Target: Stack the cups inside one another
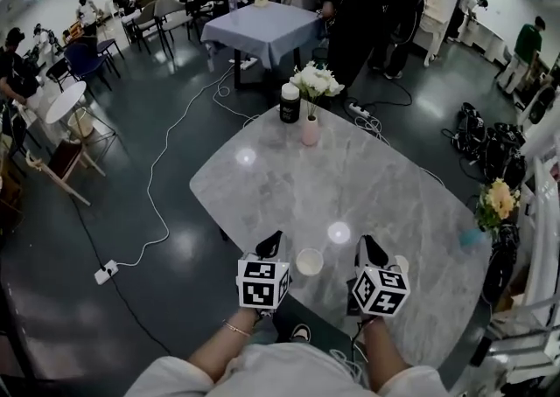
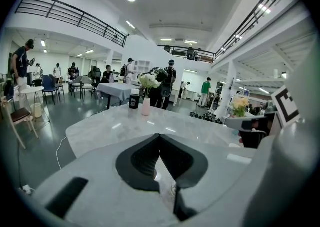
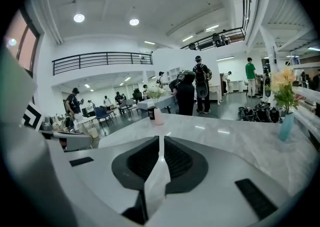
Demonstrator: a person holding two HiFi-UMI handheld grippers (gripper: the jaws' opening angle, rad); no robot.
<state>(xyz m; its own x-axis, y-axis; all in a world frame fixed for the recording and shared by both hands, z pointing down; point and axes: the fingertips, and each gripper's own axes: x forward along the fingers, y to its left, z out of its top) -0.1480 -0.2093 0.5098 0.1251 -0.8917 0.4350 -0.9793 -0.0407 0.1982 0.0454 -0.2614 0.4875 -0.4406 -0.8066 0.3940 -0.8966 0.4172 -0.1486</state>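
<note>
On the table, between both grippers: cup stood mouth up, ready for another to drop in.
Left gripper: jaws squeezed together, holding nothing.
Right gripper: jaws pinched together too, looked empty.

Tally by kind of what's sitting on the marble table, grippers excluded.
Cups: 2, near cup, part-hidden cup
Flower vases: 2, pink vase, blue vase
Jars: 1, black jar
Total: 5
</note>
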